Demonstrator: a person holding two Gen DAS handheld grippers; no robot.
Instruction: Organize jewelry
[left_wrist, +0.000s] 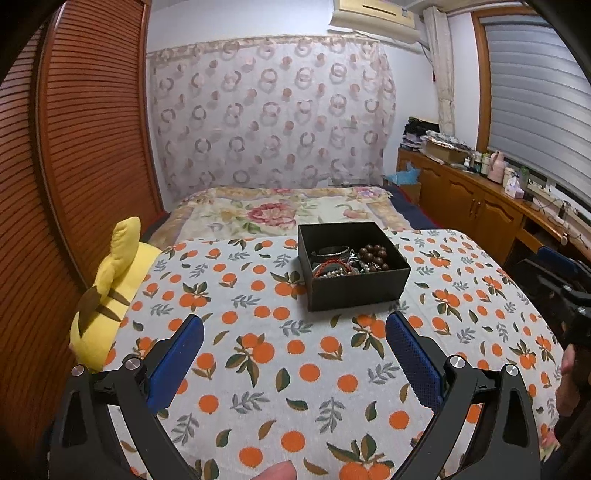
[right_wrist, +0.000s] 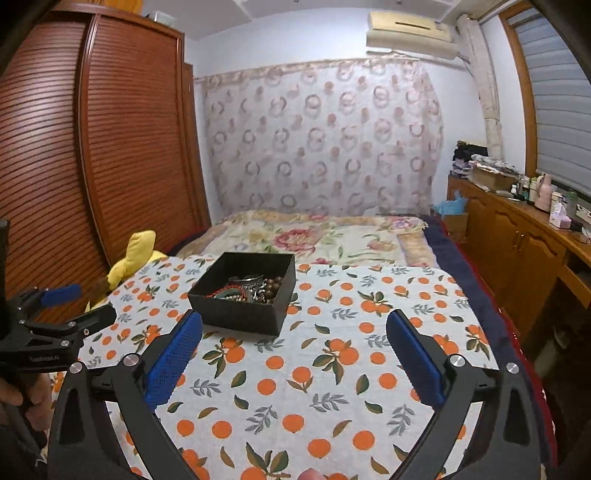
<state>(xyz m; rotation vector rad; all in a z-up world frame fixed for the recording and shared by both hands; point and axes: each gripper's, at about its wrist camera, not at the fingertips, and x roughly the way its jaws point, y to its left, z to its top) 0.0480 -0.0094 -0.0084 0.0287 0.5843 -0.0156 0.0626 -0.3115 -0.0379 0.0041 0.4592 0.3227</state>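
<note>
A black open box (left_wrist: 354, 282) stands on a table with an orange-print cloth (left_wrist: 258, 354). It holds a heap of jewelry (left_wrist: 351, 260): brown beads, a red cord, silver pieces. My left gripper (left_wrist: 295, 325) is open and empty, above the cloth just short of the box. My right gripper (right_wrist: 295, 325) is open and empty, with the box (right_wrist: 243, 306) ahead to its left and the jewelry (right_wrist: 255, 290) inside. The left gripper also shows at the left edge of the right wrist view (right_wrist: 55, 299).
A yellow plush toy (left_wrist: 107, 295) lies at the table's left edge, beside a slatted wooden wardrobe (left_wrist: 74, 147). A bed with a floral blanket (left_wrist: 280, 210) lies beyond the table. Wooden cabinets with bottles (left_wrist: 491, 199) run along the right wall.
</note>
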